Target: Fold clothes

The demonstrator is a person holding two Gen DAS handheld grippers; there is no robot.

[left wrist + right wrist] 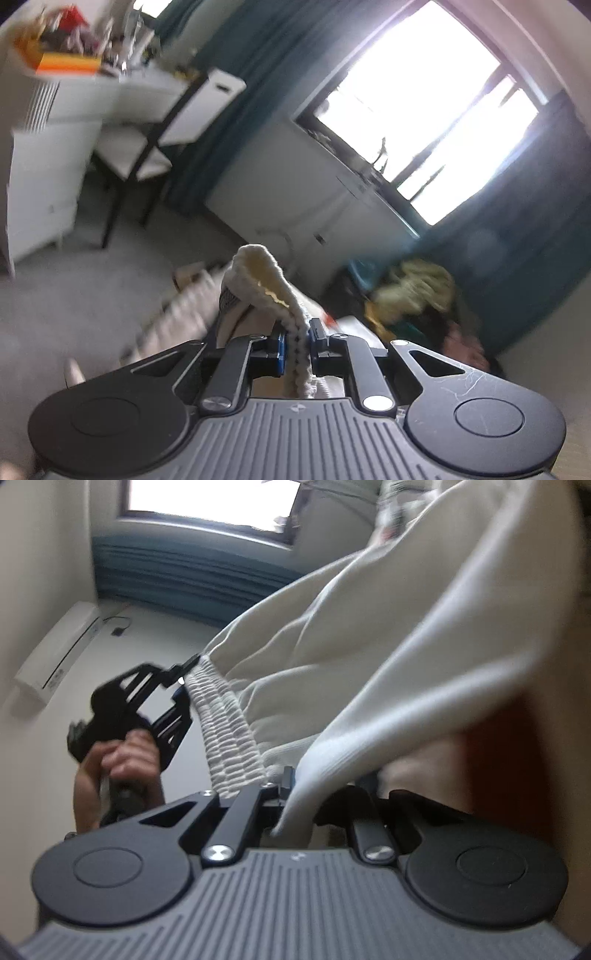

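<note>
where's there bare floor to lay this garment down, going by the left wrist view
The grey carpet between the white cabinet and the chair looks bare, blur aside. To the right it is crowded: a yellow-green clothes pile sits by the blue curtain. Both the left gripper and right gripper grip the cream garment.

Daylight pours through the window (424, 110), blown out to pure white in both views. The room beyond is motion-blurred and tilted, fisheye curving the dark edges; the nearby cloth (369, 646) is soft, dimly lit.
</note>
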